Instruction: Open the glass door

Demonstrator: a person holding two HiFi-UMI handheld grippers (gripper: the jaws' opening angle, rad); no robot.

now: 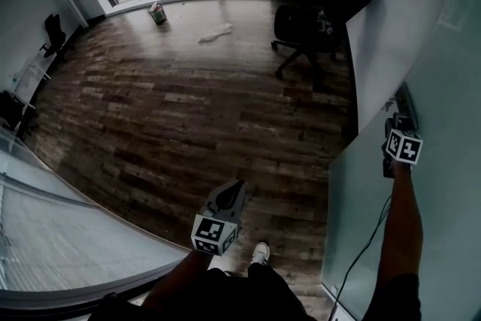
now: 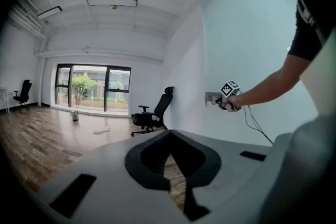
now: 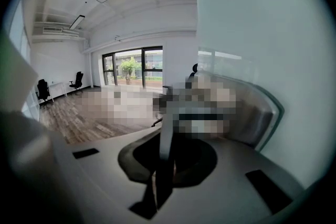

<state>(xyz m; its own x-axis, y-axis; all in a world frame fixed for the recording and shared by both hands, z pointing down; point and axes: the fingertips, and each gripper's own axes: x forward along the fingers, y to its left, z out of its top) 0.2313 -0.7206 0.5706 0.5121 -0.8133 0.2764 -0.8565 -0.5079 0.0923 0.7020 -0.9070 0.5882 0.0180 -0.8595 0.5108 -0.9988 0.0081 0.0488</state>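
1. Head view: glass door [image 1: 368, 214] is a frosted panel filling the right side, next to a white wall [image 1: 391, 19]. Its lower edge stands over the wood floor [image 1: 173, 109].
2. Door handle [image 1: 406, 103] is a dark strip on the glass, partway up the panel.
3. Right gripper [image 1: 397, 130] is at the handle, arm stretched out to it. A cable [image 1: 359, 261] hangs down along the glass below the arm.
4. Right gripper view: jaws are clamped on a thin grey metal strip of the handle that runs up between them. A mosaic patch covers the part above, so the rest of the handle can't be made out.
5. Left gripper [image 1: 235, 190] is held low in front of the person over the floor, well apart from the door.
6. Left gripper view: jaws are closed together with nothing between them.
7. Black office chair [image 1: 319, 15] stands against the wall beyond the door. The person's white shoe [image 1: 260, 253] shows below the left gripper.
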